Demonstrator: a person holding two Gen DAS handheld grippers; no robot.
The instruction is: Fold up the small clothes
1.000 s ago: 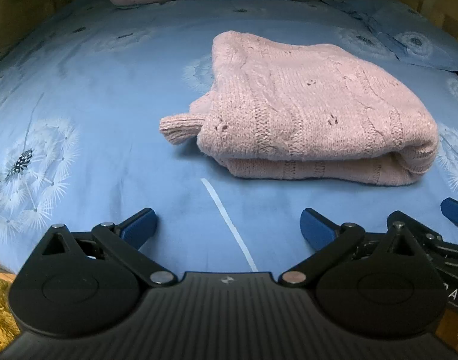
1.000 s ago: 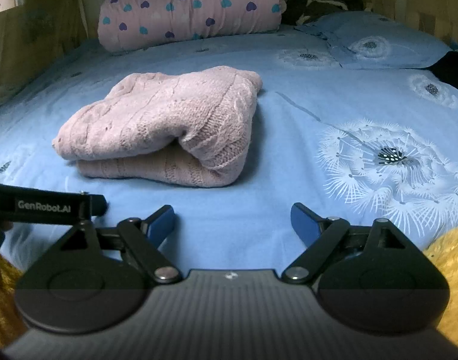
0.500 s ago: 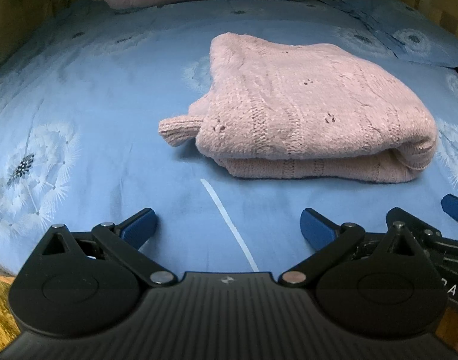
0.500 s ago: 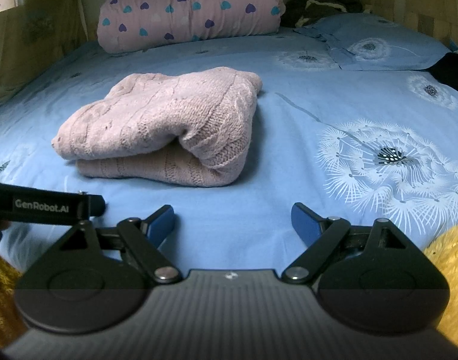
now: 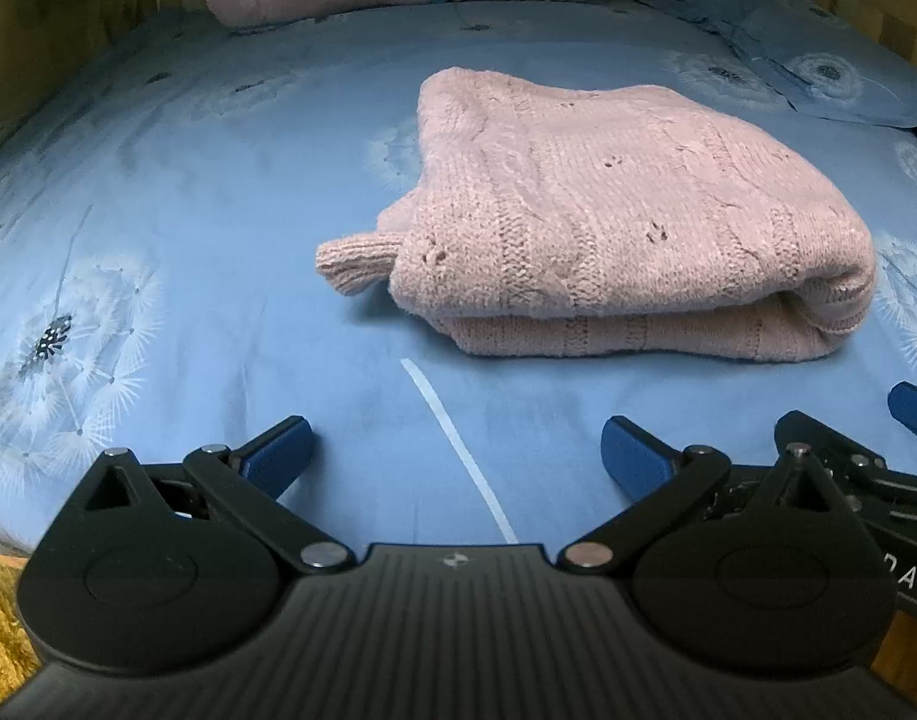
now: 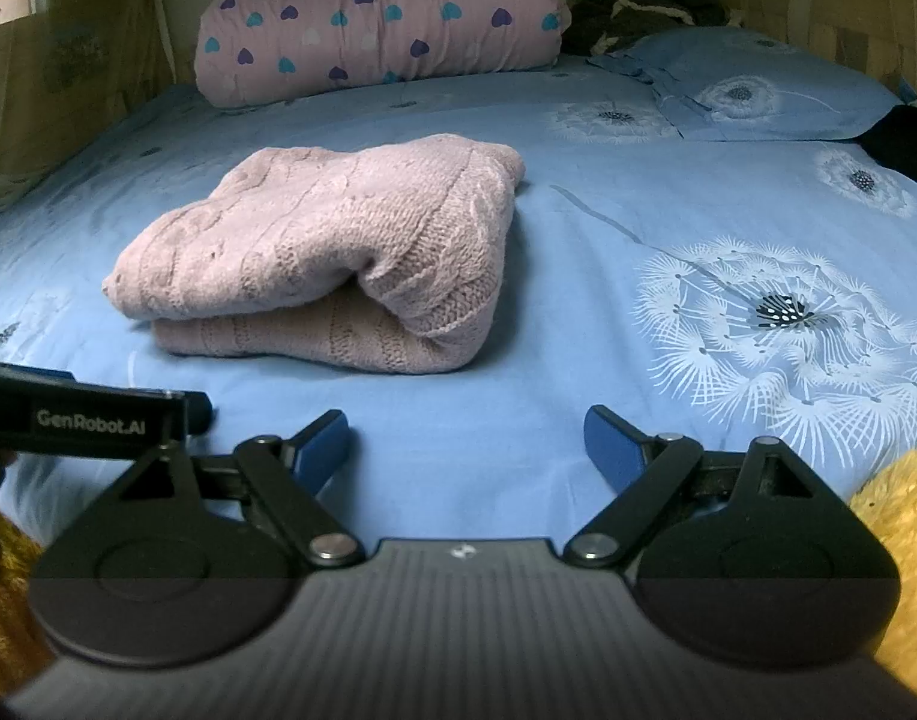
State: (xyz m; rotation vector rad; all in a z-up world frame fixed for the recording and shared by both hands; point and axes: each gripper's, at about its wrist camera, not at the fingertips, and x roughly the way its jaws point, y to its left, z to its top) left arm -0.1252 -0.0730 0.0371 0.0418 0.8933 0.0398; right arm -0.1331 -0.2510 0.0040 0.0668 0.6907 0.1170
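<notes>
A pink knitted sweater lies folded in a thick bundle on the blue bed sheet; a ribbed cuff sticks out at its left. It also shows in the right wrist view. My left gripper is open and empty, near the bed's front edge, short of the sweater. My right gripper is open and empty, also short of the sweater. The right gripper shows at the lower right of the left wrist view.
A pink rolled quilt with hearts lies at the head of the bed. A blue pillow and a dark garment lie at the far right. Yellow fluffy fabric sits at the near right edge.
Both grippers have stayed open and pulled back slightly from the sweater. The sweater has not moved.
</notes>
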